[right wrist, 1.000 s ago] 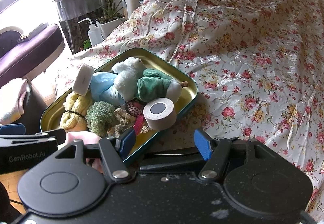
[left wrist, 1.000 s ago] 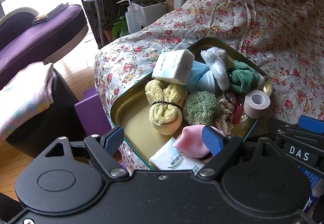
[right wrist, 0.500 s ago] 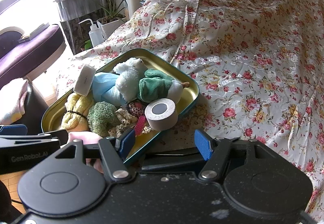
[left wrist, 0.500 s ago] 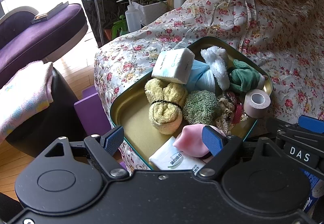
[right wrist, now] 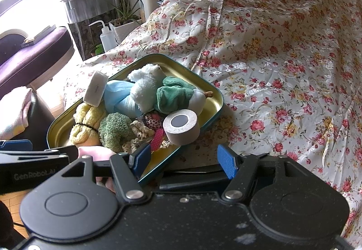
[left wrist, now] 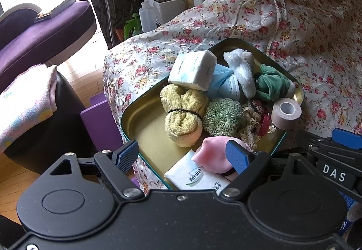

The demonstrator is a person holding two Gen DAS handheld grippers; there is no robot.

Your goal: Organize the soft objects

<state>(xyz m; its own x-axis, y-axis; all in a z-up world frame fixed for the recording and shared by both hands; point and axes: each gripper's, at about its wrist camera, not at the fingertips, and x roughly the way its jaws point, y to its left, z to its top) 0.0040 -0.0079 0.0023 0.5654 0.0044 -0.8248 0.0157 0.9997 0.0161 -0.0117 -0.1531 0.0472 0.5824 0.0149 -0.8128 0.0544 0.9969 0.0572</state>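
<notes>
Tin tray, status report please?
Left gripper and right gripper open, empty. Tin tray crammed with soft items. Tape roll perched on its rim.

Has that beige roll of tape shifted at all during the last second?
No. The tape roll still leans on the tin tray's near rim, beside the green plush, in both views.

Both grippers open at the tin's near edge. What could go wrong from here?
1. The tape roll leans on the tray rim; a nudge could roll it onto the bedspread.
2. The tray sits near the bed corner, so pushing could tip it.
3. The left gripper may snag the pink pouch.
</notes>
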